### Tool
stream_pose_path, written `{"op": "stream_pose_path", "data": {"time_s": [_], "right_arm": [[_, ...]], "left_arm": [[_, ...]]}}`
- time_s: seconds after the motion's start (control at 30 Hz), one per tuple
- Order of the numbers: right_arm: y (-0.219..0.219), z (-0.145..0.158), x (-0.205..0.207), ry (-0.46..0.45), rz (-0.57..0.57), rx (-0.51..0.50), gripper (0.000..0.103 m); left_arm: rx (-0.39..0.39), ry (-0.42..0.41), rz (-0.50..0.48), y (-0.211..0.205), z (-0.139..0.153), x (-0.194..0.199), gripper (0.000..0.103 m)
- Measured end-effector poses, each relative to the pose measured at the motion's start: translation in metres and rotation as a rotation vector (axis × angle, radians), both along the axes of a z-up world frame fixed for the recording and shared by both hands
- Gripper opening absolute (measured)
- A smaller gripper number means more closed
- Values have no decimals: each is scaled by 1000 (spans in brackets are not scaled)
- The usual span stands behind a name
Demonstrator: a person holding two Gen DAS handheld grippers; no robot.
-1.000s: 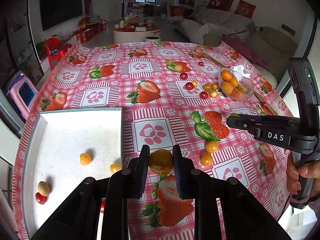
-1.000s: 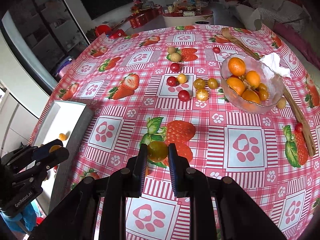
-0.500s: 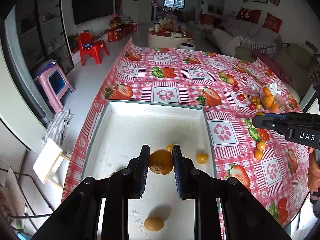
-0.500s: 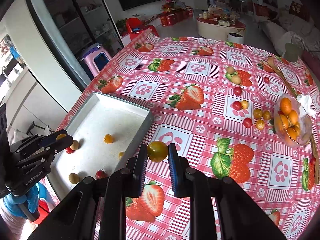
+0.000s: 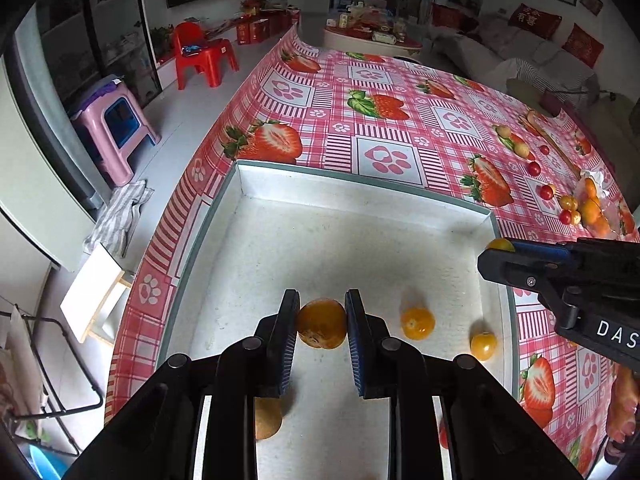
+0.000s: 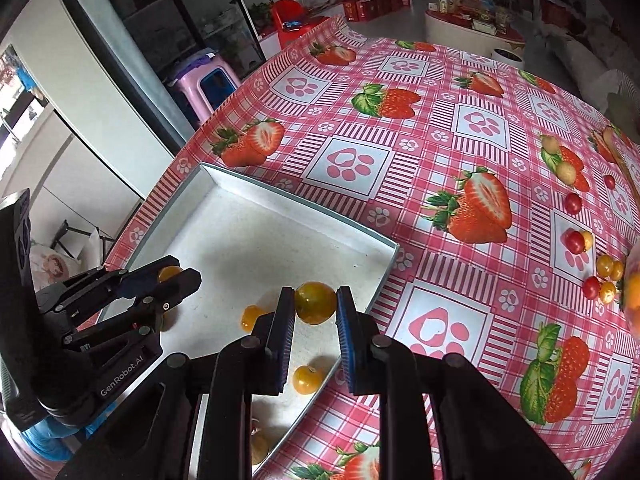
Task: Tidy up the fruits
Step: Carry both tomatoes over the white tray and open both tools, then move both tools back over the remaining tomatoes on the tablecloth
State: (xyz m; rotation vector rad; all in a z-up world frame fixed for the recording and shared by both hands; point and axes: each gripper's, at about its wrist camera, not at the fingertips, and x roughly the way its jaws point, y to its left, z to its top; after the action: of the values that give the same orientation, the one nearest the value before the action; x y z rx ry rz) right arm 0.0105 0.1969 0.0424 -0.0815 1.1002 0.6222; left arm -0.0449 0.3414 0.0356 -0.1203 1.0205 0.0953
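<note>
Three loose fruits are lying in the white tray (image 5: 360,188) under the left gripper (image 5: 322,322), which is clamping an orange fruit (image 5: 322,324). From the right wrist, the right gripper (image 6: 316,304) is gripping a yellow-green tomato (image 6: 315,302) over the tray's corner, two yellow fruits lying just below.

I see lots of bare white floor in the far half of the tray (image 5: 360,216), so there is room there. Near my left gripper (image 5: 322,322) two small orange fruits (image 5: 417,323) sit on the tray floor, and a brown one (image 5: 267,420) lies under its finger. My right gripper (image 5: 500,258) hangs over the tray's right wall (image 5: 505,264) and blocks that side. The tray walls stand up all around. Past the tray, the tablecloth (image 6: 436,184) is wide open until the little tomatoes (image 6: 575,242).
</note>
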Motion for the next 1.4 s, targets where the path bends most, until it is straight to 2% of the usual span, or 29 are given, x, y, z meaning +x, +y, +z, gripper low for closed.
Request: {"op": "stream_pose_path", "data": {"time_s": [0.33, 0.5, 0.6, 0.63, 0.67, 0.7, 0.73, 0.8, 0.87, 0.9, 0.97, 1.0, 1.1, 1.2, 1.33, 1.4], "right_arm": [[23, -32, 14, 38, 16, -57, 22], [32, -35, 11, 9, 51, -98, 23], [32, -35, 10, 24, 55, -85, 24], [31, -35, 11, 32, 49, -75, 24], [29, -33, 11, 37, 40, -65, 24], [26, -31, 11, 37, 33, -54, 25], [24, -28, 10, 35, 26, -45, 27], [17, -20, 8, 33, 16, -22, 38], [9, -9, 5, 28, 5, 8, 54], [4, -3, 3, 21, -3, 25, 58], [-10, 9, -5, 5, -20, 70, 77], [-17, 14, -10, -1, -31, 90, 80], [-43, 25, -24, -7, -61, 120, 81], [-77, 31, -43, -14, -89, 128, 81], [-135, 30, -72, -25, -157, 122, 81], [-163, 26, -83, -19, -197, 104, 81]], "left_arm": [[14, 70, 13, 2, -14, 8, 25], [31, 88, 13, 0, -15, 9, 25], [33, 101, 14, 0, -15, 8, 25], [29, 103, 16, 1, -15, 8, 36], [28, 101, 20, 2, -13, 7, 61], [33, 87, 27, 2, -11, 5, 72], [42, 66, 33, 3, -7, 2, 77], [32, 52, 29, 5, -1, -1, 77], [11, 40, 26, 5, 6, -5, 77], [6, 22, 26, 5, 10, -8, 77], [-17, -22, 27, 2, 21, -18, 77], [-40, -49, 28, 1, 26, -23, 77], [-111, -103, 28, -8, 40, -41, 77], [-139, -101, -14, -32, 47, -57, 77], [-86, -95, -60, -78, 50, -75, 77], [-93, -77, -81, -101, 48, -80, 77]]}}
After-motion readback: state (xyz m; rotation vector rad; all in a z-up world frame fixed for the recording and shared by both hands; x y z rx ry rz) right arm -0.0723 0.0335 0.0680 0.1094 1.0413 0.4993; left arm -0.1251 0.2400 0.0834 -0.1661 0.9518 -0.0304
